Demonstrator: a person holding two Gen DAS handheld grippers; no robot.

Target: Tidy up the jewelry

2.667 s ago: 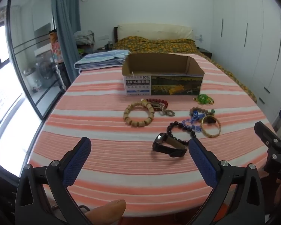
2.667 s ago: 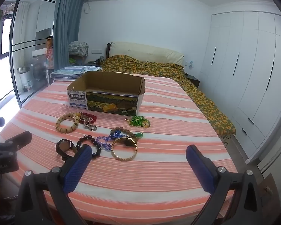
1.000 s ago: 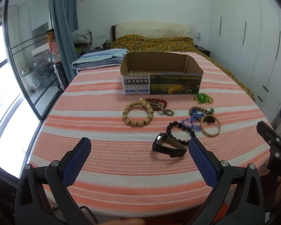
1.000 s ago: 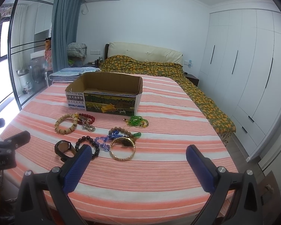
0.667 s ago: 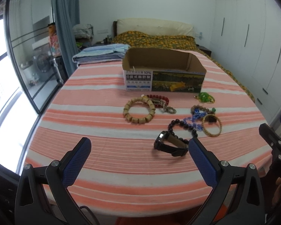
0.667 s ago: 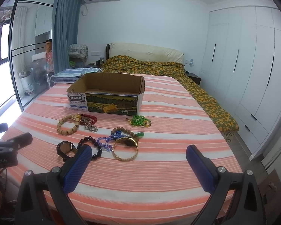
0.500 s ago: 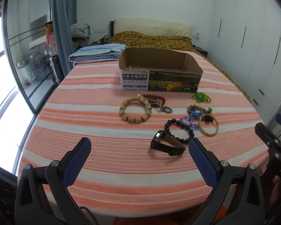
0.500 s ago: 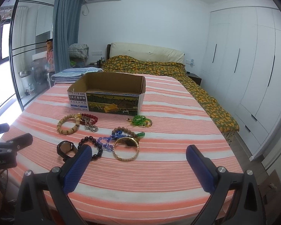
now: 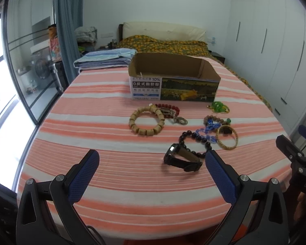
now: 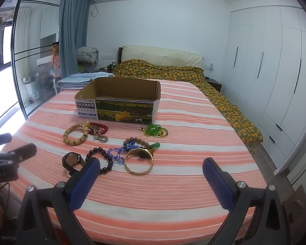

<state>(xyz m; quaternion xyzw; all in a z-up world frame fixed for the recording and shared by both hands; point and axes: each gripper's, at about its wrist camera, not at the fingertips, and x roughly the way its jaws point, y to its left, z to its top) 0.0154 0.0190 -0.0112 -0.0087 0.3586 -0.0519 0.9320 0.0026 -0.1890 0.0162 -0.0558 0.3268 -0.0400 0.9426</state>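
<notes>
Glossy gold metal bangle (image 10: 139, 162) on matt striped cloth (image 10: 173, 183).

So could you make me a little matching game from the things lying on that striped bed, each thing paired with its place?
Things:
1. watch
2. green beads
3. wooden bracelet
4. cardboard box

Places:
A. just in front of the box's right end
B. farthest back, open on top
C. nearest the grippers
D. left end of the jewelry, touching the red beads

Pairs: 1-C, 2-A, 3-D, 4-B
</notes>
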